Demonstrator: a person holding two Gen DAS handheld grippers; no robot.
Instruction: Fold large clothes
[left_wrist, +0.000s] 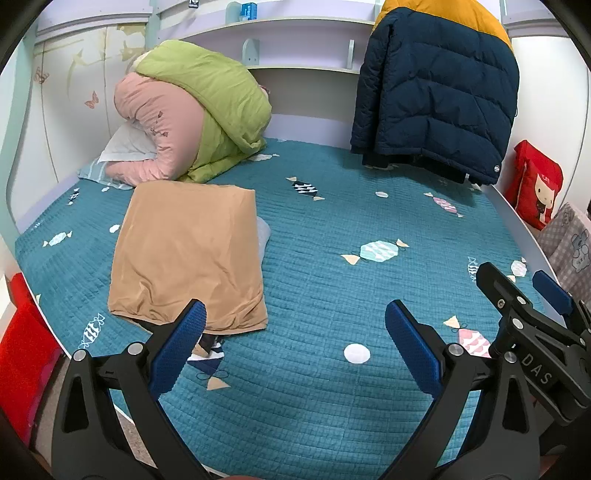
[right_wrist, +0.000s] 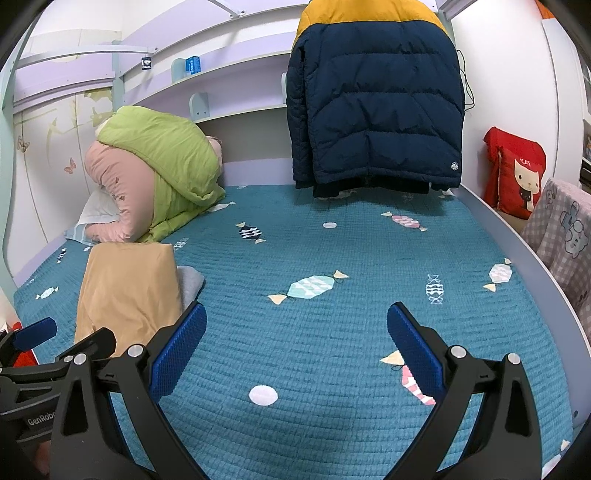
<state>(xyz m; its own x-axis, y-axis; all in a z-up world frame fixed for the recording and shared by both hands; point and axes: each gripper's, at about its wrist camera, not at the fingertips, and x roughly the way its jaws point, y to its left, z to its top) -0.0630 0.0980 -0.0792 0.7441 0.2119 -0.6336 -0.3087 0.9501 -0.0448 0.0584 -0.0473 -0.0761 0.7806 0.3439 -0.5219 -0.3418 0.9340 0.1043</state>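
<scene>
Nearest, the left hand-held gripper and right hand-held gripper both hover over the teal bed cover with their blue fingers spread wide apart, holding nothing. At about ten o'clock in the left wrist view lies the folded tan garment, flat on a grey piece. Farther, at eleven o'clock, a green and pink duvet is heaped; at one o'clock a navy puffer jacket hangs
</scene>
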